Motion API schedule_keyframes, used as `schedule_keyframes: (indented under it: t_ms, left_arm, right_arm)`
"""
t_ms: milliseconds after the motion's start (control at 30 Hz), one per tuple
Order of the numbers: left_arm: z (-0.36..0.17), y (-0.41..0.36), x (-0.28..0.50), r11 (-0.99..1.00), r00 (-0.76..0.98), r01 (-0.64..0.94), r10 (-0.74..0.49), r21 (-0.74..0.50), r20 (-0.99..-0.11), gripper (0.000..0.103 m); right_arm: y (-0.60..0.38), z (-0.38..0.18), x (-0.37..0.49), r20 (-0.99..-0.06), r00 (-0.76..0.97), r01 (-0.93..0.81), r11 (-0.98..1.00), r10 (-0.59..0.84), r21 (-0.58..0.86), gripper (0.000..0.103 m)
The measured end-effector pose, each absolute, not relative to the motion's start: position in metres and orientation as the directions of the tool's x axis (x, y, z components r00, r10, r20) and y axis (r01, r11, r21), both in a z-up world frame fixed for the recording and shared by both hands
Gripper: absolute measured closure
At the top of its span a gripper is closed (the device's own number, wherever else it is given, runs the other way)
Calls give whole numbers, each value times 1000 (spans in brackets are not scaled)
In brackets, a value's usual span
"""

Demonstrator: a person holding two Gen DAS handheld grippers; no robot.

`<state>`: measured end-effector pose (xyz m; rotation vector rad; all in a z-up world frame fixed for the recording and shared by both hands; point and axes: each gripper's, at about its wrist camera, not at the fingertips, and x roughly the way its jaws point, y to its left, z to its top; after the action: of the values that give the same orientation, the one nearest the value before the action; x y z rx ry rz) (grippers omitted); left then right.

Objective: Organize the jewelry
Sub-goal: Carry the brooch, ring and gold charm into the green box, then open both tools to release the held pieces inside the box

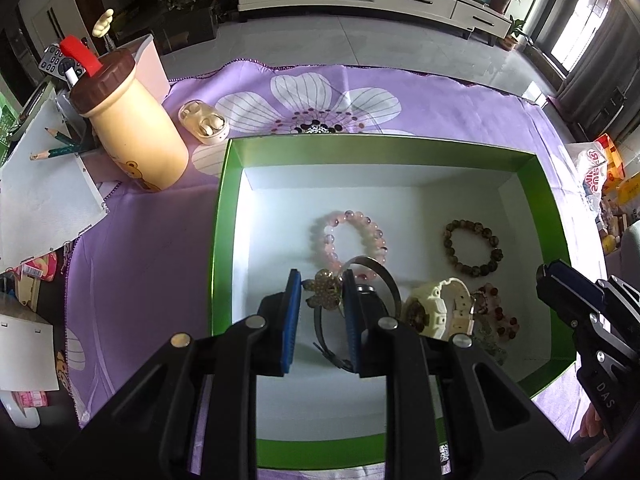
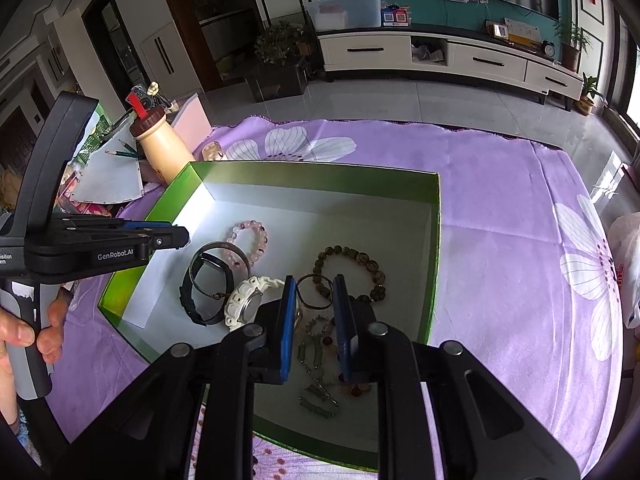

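Observation:
A green box (image 1: pixel 224 216) with a white floor lies on the purple cloth. In it are a pink bead bracelet (image 1: pixel 348 240), a brown bead bracelet (image 1: pixel 472 248), a white watch (image 1: pixel 436 308), a silver bangle (image 1: pixel 378 270) and a black strap (image 1: pixel 332 348). My left gripper (image 1: pixel 322 277) hangs over the box, shut on a gold butterfly brooch (image 1: pixel 326 294). My right gripper (image 2: pixel 315 280) hovers above the box's near right part, its blue pads closed on a thin dark hoop (image 2: pixel 316 292). Under it lies a necklace (image 2: pixel 318 360) with red beads.
A cream bottle-shaped holder (image 1: pixel 132 128), an earbud case (image 1: pixel 204 122), pencils and white paper (image 1: pixel 44 196) crowd the left of the cloth (image 1: pixel 152 248). Snack bags (image 1: pixel 600 176) sit at the right edge. A person's hand (image 2: pixel 24 332) holds the left gripper's handle.

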<state>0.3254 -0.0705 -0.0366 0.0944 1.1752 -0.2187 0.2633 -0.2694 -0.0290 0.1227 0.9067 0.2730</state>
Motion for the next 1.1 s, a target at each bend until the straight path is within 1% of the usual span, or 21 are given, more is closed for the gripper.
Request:
schedule_keyframes:
  t_ms: [1100]
  left_arm:
    - [-60, -79, 339, 969, 350, 247, -61, 29, -935, 82]
  right_arm:
    - [-252, -53, 289, -813, 525, -192, 966, 251, 175, 85]
